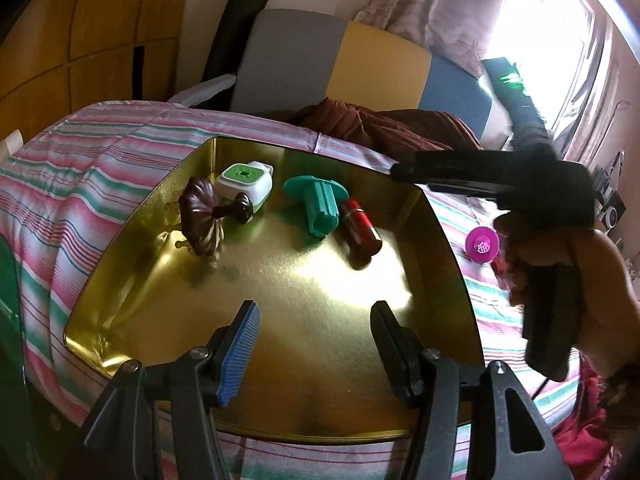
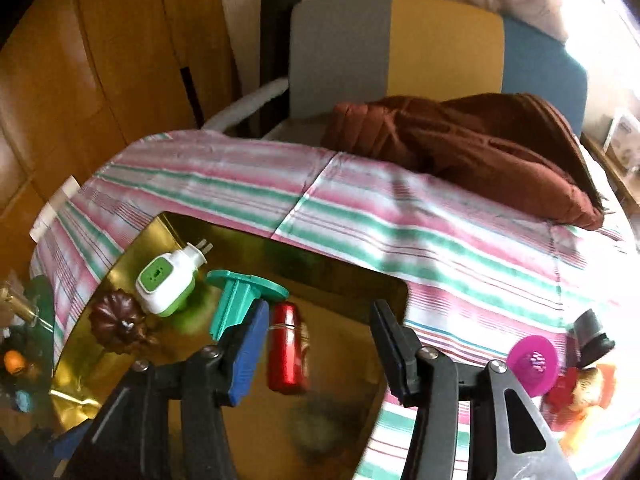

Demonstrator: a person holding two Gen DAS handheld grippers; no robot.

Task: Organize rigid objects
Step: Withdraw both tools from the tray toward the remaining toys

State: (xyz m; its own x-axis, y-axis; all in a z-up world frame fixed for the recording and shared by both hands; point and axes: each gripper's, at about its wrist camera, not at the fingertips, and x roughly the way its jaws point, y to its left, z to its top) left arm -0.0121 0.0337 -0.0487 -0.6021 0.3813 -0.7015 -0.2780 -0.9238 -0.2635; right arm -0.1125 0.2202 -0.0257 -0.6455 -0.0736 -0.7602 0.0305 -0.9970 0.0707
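A gold tray (image 1: 304, 292) lies on the striped bedspread. In it lie a dark brown fluted knob (image 1: 202, 216), a white and green plug-in device (image 1: 245, 183), a teal flanged plastic part (image 1: 320, 204) and a red metallic cylinder (image 1: 360, 228). My left gripper (image 1: 316, 344) is open and empty above the tray's near half. My right gripper (image 2: 316, 344) is open and empty over the tray (image 2: 328, 280), close to the red cylinder (image 2: 289, 354) and teal part (image 2: 240, 300). A magenta disc (image 2: 534, 364) lies on the bedspread right of the tray.
The right hand and its tool (image 1: 552, 220) hover over the tray's right edge. A brown cloth (image 2: 472, 136) lies at the back of the bed. More small objects (image 2: 580, 392) lie beside the magenta disc (image 1: 482, 244). A padded chair back (image 2: 400, 44) and wooden wardrobe stand behind.
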